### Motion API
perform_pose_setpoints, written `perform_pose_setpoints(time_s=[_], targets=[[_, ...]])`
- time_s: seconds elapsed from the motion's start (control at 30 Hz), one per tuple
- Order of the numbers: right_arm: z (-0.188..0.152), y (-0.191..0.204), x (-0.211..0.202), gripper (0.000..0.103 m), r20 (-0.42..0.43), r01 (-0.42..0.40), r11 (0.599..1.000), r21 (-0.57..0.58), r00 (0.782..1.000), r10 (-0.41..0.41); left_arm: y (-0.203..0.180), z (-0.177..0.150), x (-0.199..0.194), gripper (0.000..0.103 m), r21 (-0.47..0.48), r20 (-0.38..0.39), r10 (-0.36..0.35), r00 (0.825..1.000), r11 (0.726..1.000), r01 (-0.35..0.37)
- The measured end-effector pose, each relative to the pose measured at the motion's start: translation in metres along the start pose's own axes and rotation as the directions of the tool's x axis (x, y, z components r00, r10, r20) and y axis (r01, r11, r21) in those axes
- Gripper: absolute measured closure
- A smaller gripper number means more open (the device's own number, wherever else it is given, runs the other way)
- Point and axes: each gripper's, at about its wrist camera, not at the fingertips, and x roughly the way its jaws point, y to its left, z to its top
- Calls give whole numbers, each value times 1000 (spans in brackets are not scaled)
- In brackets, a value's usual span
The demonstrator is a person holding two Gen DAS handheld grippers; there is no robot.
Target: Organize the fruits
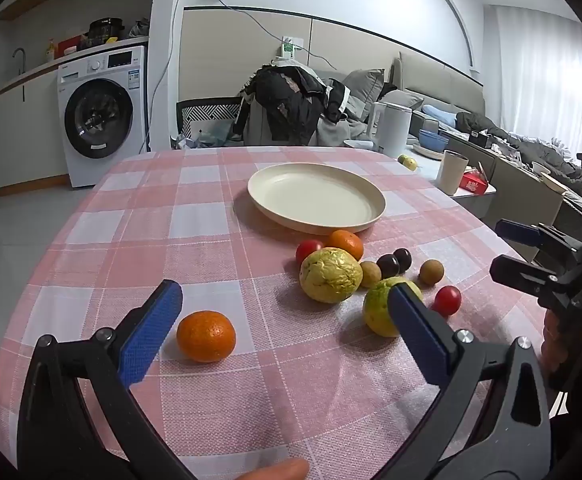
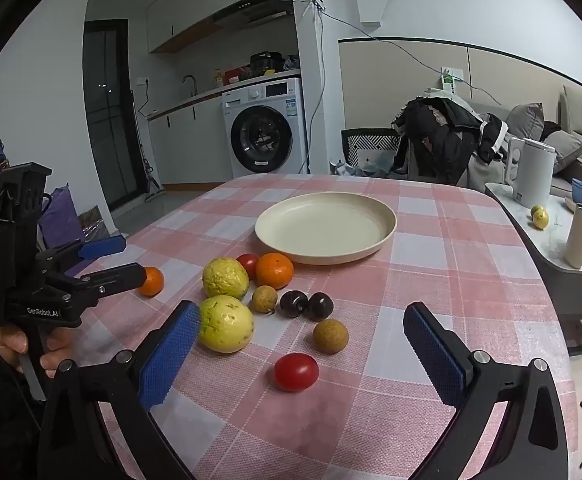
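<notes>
Left wrist view shows the left gripper [image 1: 287, 312] with its jaws wide apart and nothing between the pads, above the checked tablecloth [image 1: 139, 216]; one mandarin [image 1: 206, 336] lies alone just beside its left finger, and a guava [image 1: 377, 312] is partly behind its right finger. Right wrist view shows the right gripper [image 2: 301, 340] also wide and empty, with a red tomato [image 2: 295, 372], a brown longan [image 2: 330, 336] and two dark plums [image 2: 306, 305] between its fingers on the cloth. All fruits lie near the cream plate [image 2: 387, 232], which holds nothing.
</notes>
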Motion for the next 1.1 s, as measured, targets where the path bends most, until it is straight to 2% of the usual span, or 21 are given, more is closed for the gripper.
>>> perform_pose_setpoints(time_s=[1.1], targets=[[1, 5, 0, 0, -15, -1, 1000, -6, 1000, 1, -1, 2, 0, 0, 14, -3, 8, 1000, 1000, -8]])
